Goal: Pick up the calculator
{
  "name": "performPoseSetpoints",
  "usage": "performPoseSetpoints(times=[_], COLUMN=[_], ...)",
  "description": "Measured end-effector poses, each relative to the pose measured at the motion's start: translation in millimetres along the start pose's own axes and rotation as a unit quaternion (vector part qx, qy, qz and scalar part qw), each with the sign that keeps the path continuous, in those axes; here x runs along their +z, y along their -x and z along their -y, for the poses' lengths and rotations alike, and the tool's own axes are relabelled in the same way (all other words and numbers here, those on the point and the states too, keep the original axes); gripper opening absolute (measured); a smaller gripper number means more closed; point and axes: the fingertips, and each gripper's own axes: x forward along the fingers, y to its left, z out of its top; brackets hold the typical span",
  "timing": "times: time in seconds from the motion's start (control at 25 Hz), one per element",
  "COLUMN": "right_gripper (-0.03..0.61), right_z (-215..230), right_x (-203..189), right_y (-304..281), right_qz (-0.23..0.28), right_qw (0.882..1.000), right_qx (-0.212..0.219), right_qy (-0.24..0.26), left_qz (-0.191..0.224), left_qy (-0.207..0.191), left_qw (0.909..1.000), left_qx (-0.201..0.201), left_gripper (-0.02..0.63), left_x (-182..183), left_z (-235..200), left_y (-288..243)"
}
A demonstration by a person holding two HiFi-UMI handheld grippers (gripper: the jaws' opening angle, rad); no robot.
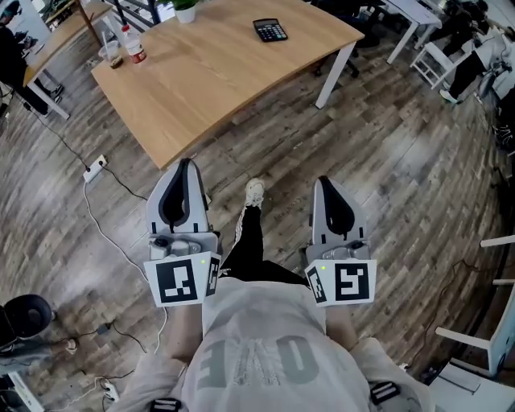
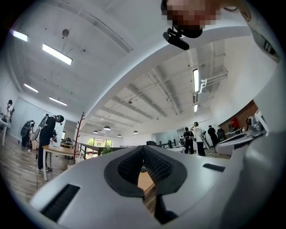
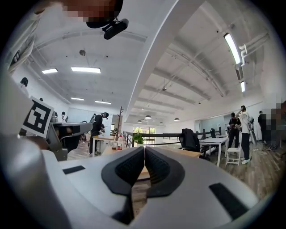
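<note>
The calculator (image 1: 270, 30) lies near the tabletop's (image 1: 217, 88) far edge, well apart from the left gripper (image 1: 186, 163) and right gripper (image 1: 323, 180), whose fingers are clenched on nothing. Each gripper view shows only a sliver of tabletop behind its own body, with the calculator hidden.

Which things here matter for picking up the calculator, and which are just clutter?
Job: calculator on the far side of the table; left gripper and right gripper, both shut and empty, over the floor.
Lying about: bottle, cup, potted plant on the table; power strip on the floor.
</note>
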Motion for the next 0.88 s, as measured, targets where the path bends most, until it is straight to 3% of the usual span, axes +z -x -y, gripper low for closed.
performPoseSetpoints(times=[0.12,0.32,0.48,0.6,0.88], right_gripper=[0.019,0.020,0.018,0.020,0.020], right_z=[11,34,54,72,108], right_x=[-21,-31,-42,-55,-66], right_y=[-32,-108,-167,-211,-294], right_qz=[-0.018,-0.006,0.008,0.015,0.010], right_qw=[1.000,0.999,0.999,0.999,0.999], right_qx=[0.013,0.029,0.025,0.025,0.020], right_qy=[0.002,0.015,0.040,0.040,0.031], left_qz=[-0.013,-0.017,0.007,0.016,-0.005], left_qy=[0.008,0.003,0.006,-0.007,-0.037], left_qw=[0.9999,0.9998,0.9999,0.9998,0.9991], left_qx=[0.005,0.006,-0.007,-0.009,-0.019], left_gripper=[0.009,0.009,0.009,0.009,0.009], left_x=[-23,-55,-70,-87,-127], left_z=[-6,-14,-16,-16,-10], left_y=[-34,-102,-162,-201,-284])
